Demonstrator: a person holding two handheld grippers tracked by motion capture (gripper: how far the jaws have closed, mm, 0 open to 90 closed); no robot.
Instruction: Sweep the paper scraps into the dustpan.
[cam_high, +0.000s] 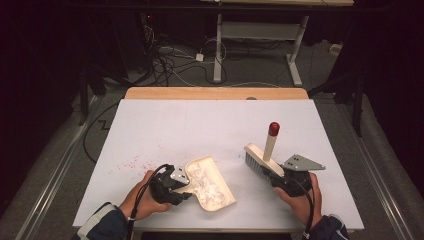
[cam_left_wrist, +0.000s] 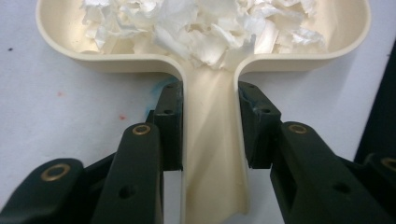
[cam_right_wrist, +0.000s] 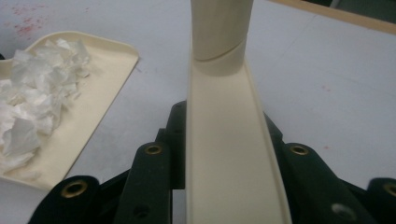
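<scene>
A cream dustpan (cam_high: 216, 186) lies on the white table near the front, full of crumpled white paper scraps (cam_high: 205, 181). My left gripper (cam_high: 176, 187) is shut on its handle (cam_left_wrist: 212, 154), one black pad on each side. The scraps (cam_left_wrist: 205, 23) fill the pan (cam_left_wrist: 60, 42) beyond the handle. At the right, my right gripper (cam_high: 280, 177) is shut on a cream brush (cam_high: 260, 161) with grey bristles and a red-tipped handle (cam_high: 273, 129) that points up. In the right gripper view the brush's cream back (cam_right_wrist: 229, 154) runs between the jaws, with the dustpan (cam_right_wrist: 98, 88) to the left.
Small red specks (cam_high: 135, 162) dot the white table (cam_high: 210, 125) left of the dustpan. A wooden strip edges the table's far side (cam_high: 215, 93). Beyond it are floor cables (cam_high: 175, 60) and the white legs of another desk (cam_high: 218, 50).
</scene>
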